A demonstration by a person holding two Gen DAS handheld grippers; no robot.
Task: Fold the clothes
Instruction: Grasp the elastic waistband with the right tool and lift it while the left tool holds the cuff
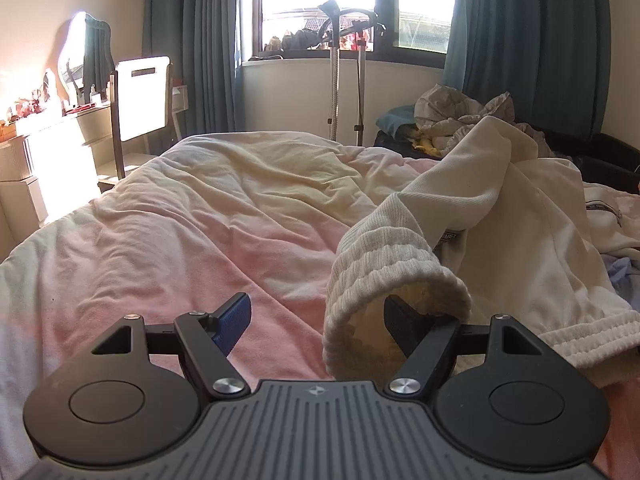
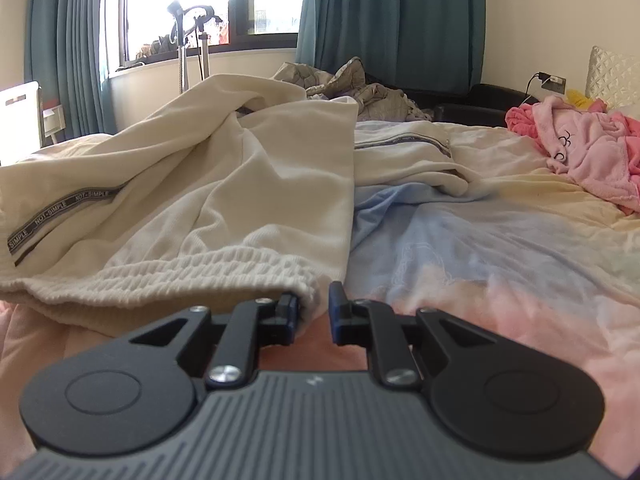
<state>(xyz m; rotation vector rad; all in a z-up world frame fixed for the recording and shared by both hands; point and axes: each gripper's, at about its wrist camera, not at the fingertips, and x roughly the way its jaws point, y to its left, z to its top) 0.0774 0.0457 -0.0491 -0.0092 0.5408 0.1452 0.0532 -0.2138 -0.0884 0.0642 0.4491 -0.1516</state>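
A cream sweatshirt (image 1: 500, 200) with a grey "NOT-SIMPLE" tape lies crumpled on the bed. In the left wrist view its ribbed cuff (image 1: 384, 272) loops over the right finger of my left gripper (image 1: 316, 320). That gripper is wide open, and its left finger (image 1: 234, 320) hangs free over the duvet. In the right wrist view the sweatshirt (image 2: 240, 168) spreads left of centre. The corner of its ribbed hem (image 2: 308, 294) touches the left finger of my right gripper (image 2: 316, 314), whose jaws stand a narrow gap apart with pink bedding showing between them.
A pink and cream duvet (image 1: 192, 220) covers the bed. A pink plush garment (image 2: 580, 148) lies at the far right, with a light blue cloth (image 2: 440, 232) beside the sweatshirt. Beyond the bed are a steamer stand (image 1: 335, 80), a white chair (image 1: 142, 96) and a clothes pile (image 1: 452, 116).
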